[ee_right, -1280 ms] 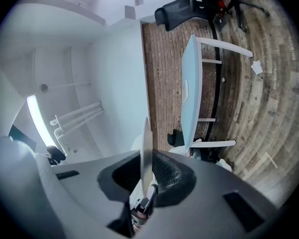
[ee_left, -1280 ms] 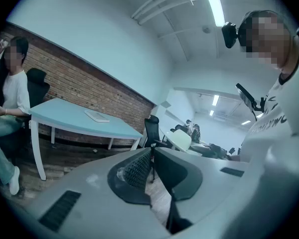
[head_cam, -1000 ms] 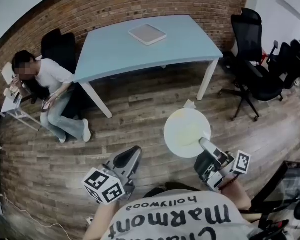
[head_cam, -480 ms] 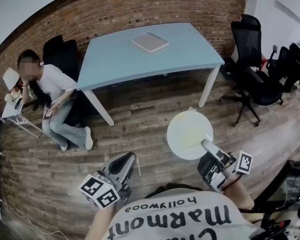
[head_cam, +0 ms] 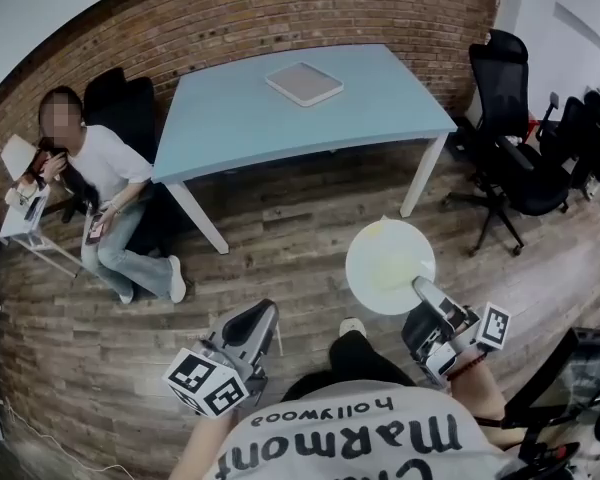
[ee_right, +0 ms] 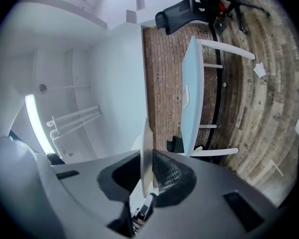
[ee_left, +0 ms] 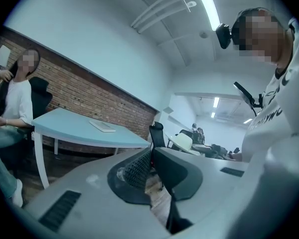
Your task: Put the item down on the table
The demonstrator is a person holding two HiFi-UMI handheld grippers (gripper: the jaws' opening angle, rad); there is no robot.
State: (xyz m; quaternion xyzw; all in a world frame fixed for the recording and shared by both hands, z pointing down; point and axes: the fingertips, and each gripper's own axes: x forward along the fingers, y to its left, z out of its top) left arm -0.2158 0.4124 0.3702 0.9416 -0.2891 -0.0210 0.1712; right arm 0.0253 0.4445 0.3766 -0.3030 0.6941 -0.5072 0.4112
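A round white plate (head_cam: 390, 266) hangs flat over the wooden floor, with my right gripper (head_cam: 421, 291) shut on its near rim. In the right gripper view the plate (ee_right: 146, 151) shows edge-on between the jaws. The light blue table (head_cam: 230, 118) stands ahead against the brick wall, well apart from the plate, and shows as well in the right gripper view (ee_right: 191, 101) and the left gripper view (ee_left: 65, 126). My left gripper (head_cam: 261, 320) is low at the left, shut on nothing (ee_left: 150, 164).
A flat grey-white pad (head_cam: 303, 83) lies on the table's far middle. A person (head_cam: 100, 168) sits at the table's left end beside a small white stand (head_cam: 20, 213). Black office chairs (head_cam: 510, 118) crowd the right side. A paper scrap (ee_right: 259, 69) lies on the floor.
The view has crept forward toward the table. The plate and right gripper have shifted slightly right. A shoe has come into sight below the plate. The left gripper stays low.
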